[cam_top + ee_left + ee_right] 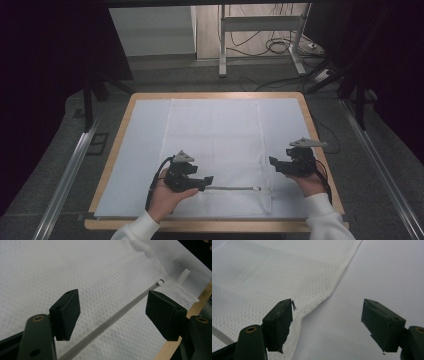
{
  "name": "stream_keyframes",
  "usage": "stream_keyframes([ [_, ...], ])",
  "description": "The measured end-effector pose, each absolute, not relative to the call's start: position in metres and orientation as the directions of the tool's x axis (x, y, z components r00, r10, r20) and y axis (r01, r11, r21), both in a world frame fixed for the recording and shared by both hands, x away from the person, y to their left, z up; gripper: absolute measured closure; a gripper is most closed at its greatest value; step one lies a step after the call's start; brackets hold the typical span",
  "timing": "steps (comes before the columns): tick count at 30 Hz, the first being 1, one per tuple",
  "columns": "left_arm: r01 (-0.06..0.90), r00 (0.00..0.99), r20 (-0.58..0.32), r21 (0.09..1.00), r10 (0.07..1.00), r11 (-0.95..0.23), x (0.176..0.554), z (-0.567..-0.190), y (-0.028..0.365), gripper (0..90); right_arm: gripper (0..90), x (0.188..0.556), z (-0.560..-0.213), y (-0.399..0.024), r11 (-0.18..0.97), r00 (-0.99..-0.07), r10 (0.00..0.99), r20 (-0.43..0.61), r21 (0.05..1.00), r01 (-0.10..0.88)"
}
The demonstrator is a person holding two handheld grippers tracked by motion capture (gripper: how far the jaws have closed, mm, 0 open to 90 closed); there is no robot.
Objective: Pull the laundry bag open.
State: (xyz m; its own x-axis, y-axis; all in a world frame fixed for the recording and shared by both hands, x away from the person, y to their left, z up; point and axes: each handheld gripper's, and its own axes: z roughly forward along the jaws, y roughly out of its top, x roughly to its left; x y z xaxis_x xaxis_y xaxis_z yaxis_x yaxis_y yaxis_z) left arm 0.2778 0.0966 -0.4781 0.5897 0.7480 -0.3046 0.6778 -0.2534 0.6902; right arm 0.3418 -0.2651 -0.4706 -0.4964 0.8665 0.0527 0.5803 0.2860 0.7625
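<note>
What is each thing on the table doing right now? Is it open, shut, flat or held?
Mesh bag: lying flat on the table, held by nothing.
Zipper: stretched straight across the bag near the table's front edge; open or shut is unclear.
Left gripper: open, jaws on either side of the zipper, pads not pressing it.
Right gripper: open, nothing between its jaws, above the bag's right edge.

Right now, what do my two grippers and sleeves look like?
Both the left gripper and the right gripper are black, each topped by a grey three-cornered plate, with a black cable trailing back past the wrist. In the gripper views the jaws end in dark, blocky rectangular pads on arms with brass-coloured screw holes. Both sleeves are white.
</note>
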Motion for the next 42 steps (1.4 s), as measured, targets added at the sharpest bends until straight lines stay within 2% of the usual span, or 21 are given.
stream_keyframes([
  [5, 0.661, 0.605, -0.273, 0.695, 0.748, -0.281, 0.277, -0.478, 0.086, 28.2, 24.9, 0.34, -0.471, -0.264, 0.287, -0.499, 0.865, 0.054, 0.762, 0.581],
  [42, 0.648, 0.664, -0.31, 0.692, 0.68, -0.317, 0.281, -0.477, 0.04, 29.7, 25.0, 0.342, -0.473, -0.27, 0.273, -0.481, 0.875, 0.054, 0.764, 0.584],
])
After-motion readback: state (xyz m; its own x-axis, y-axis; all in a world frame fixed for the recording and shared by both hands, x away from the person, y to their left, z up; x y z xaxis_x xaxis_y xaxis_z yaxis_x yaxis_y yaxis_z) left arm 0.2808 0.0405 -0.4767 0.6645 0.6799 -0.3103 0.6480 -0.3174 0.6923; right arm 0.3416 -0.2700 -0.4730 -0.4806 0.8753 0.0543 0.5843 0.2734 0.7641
